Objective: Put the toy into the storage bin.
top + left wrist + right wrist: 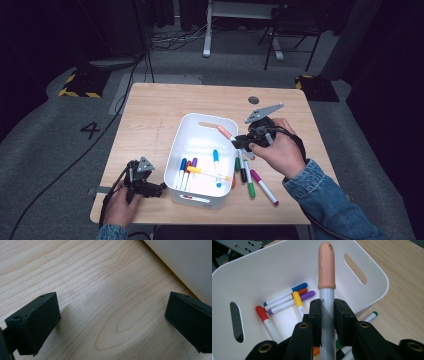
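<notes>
The left gripper (161, 189) sits at the lower left of the high view, jaws spread wide and empty. The right gripper (236, 141), right of centre, points left with jaws clamped together.

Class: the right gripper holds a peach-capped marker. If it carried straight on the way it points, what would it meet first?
Probably the white bin: the right gripper aims the peach-capped marker over its interior towards the far wall, though depth is unclear.
</notes>
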{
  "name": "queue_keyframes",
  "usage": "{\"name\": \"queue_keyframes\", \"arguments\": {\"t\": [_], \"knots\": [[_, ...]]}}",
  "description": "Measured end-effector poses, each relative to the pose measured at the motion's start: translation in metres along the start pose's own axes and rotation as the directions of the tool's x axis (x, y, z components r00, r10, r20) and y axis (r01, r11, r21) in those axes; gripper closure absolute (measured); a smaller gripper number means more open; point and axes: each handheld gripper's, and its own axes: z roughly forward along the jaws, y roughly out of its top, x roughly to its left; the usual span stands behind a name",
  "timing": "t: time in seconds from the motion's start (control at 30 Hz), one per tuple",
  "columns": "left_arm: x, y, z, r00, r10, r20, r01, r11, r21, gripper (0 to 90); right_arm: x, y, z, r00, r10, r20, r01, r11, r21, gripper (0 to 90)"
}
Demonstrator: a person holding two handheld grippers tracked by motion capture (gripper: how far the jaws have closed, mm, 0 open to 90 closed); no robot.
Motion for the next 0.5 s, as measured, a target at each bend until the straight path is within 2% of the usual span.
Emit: {"name": "queue_keyframes", "arguments": {"t": [0.5], "knots": [[0.0,0.0,0.0,1.0,0.001,0.0,-0.001,1.0,0.0,0.0,0.026,0.02,0.019,0.9973,-0.054,-0.049,0.054,0.998,0.014,77.2]]}}
